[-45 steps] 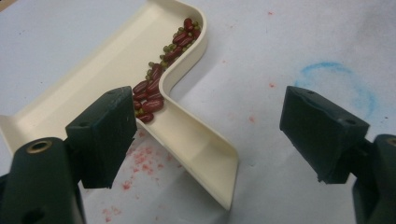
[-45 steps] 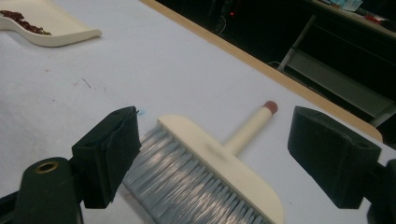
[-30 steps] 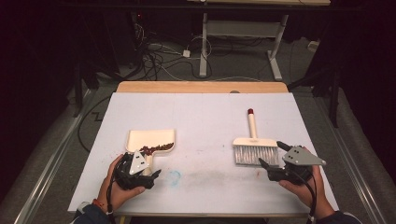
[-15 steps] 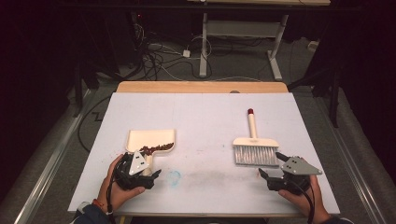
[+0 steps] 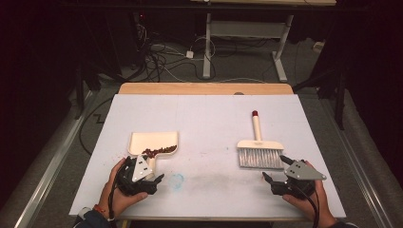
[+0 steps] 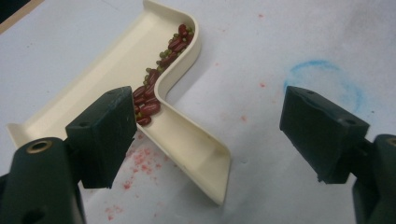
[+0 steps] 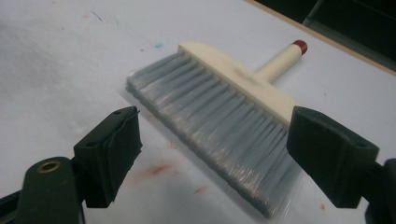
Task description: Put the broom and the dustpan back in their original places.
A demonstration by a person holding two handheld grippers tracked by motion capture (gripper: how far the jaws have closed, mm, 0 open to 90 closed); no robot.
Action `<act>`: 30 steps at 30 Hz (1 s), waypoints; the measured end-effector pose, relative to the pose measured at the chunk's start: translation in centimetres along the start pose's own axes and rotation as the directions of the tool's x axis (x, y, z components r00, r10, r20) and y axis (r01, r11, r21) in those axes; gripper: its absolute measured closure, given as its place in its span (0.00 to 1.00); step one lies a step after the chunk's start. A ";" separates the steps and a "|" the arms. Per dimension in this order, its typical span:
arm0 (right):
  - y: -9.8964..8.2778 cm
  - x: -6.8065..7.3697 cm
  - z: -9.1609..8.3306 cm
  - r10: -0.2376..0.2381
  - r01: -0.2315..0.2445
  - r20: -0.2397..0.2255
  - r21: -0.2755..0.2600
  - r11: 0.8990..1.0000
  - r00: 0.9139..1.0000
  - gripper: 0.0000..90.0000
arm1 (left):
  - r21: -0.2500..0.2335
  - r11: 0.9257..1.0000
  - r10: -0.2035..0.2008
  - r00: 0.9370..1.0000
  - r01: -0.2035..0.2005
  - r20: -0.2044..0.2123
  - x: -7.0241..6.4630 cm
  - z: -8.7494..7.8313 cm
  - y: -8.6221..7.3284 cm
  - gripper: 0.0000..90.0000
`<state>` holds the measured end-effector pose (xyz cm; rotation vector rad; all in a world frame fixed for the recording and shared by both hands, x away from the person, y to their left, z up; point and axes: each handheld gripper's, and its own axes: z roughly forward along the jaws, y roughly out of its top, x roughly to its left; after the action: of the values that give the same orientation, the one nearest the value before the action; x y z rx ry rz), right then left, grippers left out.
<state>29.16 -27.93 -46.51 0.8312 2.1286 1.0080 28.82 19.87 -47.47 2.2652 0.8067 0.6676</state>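
A white-topped bench stands in a dark room with cables on the floor behind. At lower left, the left hand-held gripper, jaws wide and empty, sits just below the cream plastic dustpan holding red beans, its handle pointing down-frame toward it. At lower right, the right hand-held gripper, also wide, faces the bristles of the cream-handled grey brush, whose handle runs up-frame, away.

A cream dustpan holding red beans lies flat toward the table's left near corner. A cream brush with grey bristles lies flat toward the right near corner, handle pointing away.
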 end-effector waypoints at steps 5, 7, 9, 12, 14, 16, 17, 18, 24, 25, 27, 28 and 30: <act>0.2 0.1 -0.4 0.000 0.000 0.010 -0.016 1.000 1.000 0.20 | -0.002 1.000 0.006 1.000 -0.006 0.000 -0.2 -0.1 0.0 0.21; 0.3 0.1 -0.3 0.001 -0.001 0.008 -0.021 1.000 1.000 0.20 | 0.000 1.000 0.010 1.000 -0.010 -0.001 -0.1 -0.1 0.0 0.21; 0.3 0.0 -0.2 -0.001 0.001 0.008 -0.018 1.000 1.000 0.20 | 0.003 1.000 0.007 1.000 -0.007 -0.001 0.0 0.0 -0.1 0.21; 0.3 0.0 -0.1 0.000 0.000 0.001 -0.016 1.000 1.000 0.20 | 0.006 1.000 0.004 1.000 -0.004 0.001 0.0 0.2 -0.1 0.21; 0.3 0.1 -0.1 0.003 -0.003 -0.001 -0.015 1.000 1.000 0.20 | 0.008 1.000 0.007 1.000 -0.007 0.000 -0.1 0.2 -0.1 0.21; 0.3 0.1 -0.2 -0.003 0.003 0.003 -0.019 1.000 1.000 0.20 | 0.007 1.000 0.011 1.000 -0.011 0.001 -0.1 0.1 -0.1 0.21; 0.3 0.1 -0.2 0.000 0.000 0.007 -0.019 1.000 1.000 0.20 | 0.006 1.000 0.013 1.000 -0.013 0.001 -0.1 0.1 -0.1 0.21; 0.4 0.0 -0.2 -0.003 0.003 0.005 -0.021 1.000 1.000 0.20 | 0.007 1.000 0.013 1.000 -0.013 0.000 -0.1 0.1 -0.1 0.21; 0.5 0.1 -0.3 -0.006 0.006 0.013 -0.019 1.000 1.000 0.20 | 0.011 1.000 0.014 1.000 -0.014 0.004 -0.1 0.2 0.0 0.21; 0.5 0.0 -0.3 -0.011 0.011 0.015 -0.020 1.000 1.000 0.20 | 0.012 1.000 0.014 1.000 -0.014 0.004 -0.1 0.2 0.0 0.21; 0.5 0.0 -0.4 -0.006 0.006 0.017 -0.023 1.000 1.000 0.20 | 0.010 1.000 0.012 1.000 -0.012 0.006 -0.1 0.2 -0.1 0.21; 0.6 -0.1 -0.4 -0.003 0.004 0.020 -0.025 1.000 1.000 0.20 | 0.011 1.000 0.011 1.000 -0.011 0.005 -0.1 0.3 -0.1 0.21; 0.7 -0.3 -0.6 0.006 -0.005 0.024 -0.038 0.999 1.000 0.20 | 0.012 1.000 0.009 1.000 -0.009 0.006 -0.1 0.3 -0.1 0.21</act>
<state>29.06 -28.08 -45.58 0.8271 2.0813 1.0333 28.91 19.69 -47.77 2.2820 0.7993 0.6612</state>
